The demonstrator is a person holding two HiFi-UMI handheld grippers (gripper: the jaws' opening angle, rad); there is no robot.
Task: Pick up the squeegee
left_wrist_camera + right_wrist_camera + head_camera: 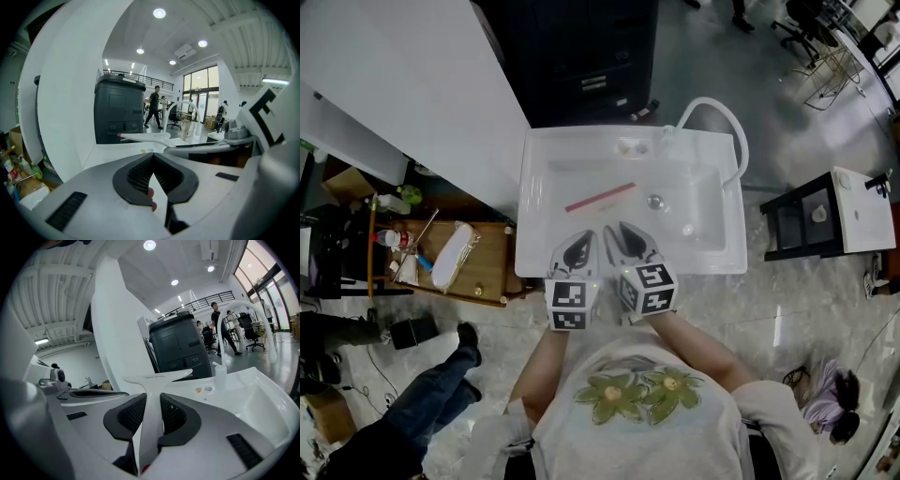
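Note:
The squeegee is white with a T-shaped head; its handle runs between the pads of my right gripper, which is shut on it. From the head view its red blade strip hangs over the white sink, beyond the right gripper. My left gripper is beside it at the sink's near edge. In the left gripper view the left gripper has its pad tips together with nothing between them, and the squeegee head shows ahead with the right gripper beside it.
A curved white faucet hose rises at the sink's back right; the drain is in the basin. A black cabinet stands behind. A wooden cart with bottles is left, a black-and-white side table right. A person's legs are lower left.

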